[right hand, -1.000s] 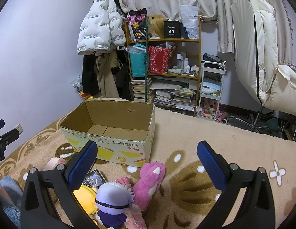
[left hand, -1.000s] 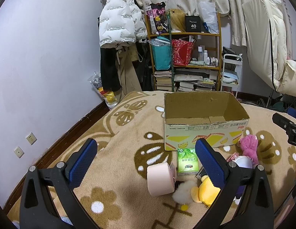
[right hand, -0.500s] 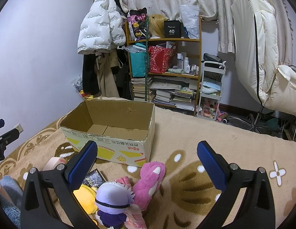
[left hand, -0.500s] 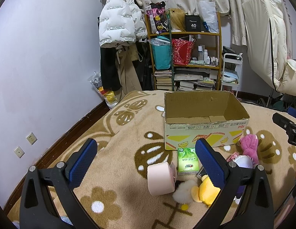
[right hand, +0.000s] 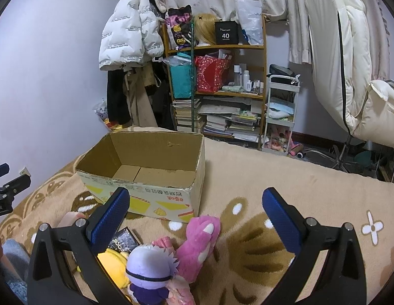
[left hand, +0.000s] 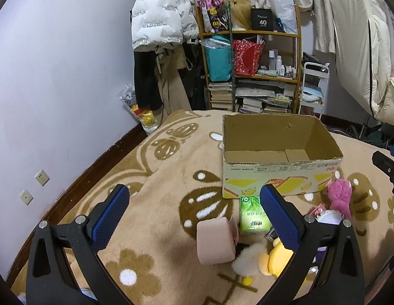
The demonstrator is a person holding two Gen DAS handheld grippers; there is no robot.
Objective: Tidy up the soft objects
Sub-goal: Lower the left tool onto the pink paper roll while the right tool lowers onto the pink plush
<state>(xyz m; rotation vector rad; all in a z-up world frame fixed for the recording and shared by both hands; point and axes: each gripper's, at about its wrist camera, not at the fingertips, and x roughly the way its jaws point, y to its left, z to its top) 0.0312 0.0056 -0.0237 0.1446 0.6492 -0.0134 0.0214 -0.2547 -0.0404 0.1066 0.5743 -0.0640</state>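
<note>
Nothing has shifted in the last second: my left gripper (left hand: 194, 203) and right gripper (right hand: 195, 204) hover wide open and empty, toys (right hand: 199, 233) still beside the empty box (right hand: 146, 198), sorting unstarted

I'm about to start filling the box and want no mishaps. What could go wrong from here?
Two risks stand out. The soft toys lie bunched: the pink plush touches the purple-haired doll, so the open right tool might drag both. The open cardboard box sits loose on the carpet; a bump from the open left tool could shove it.
</note>
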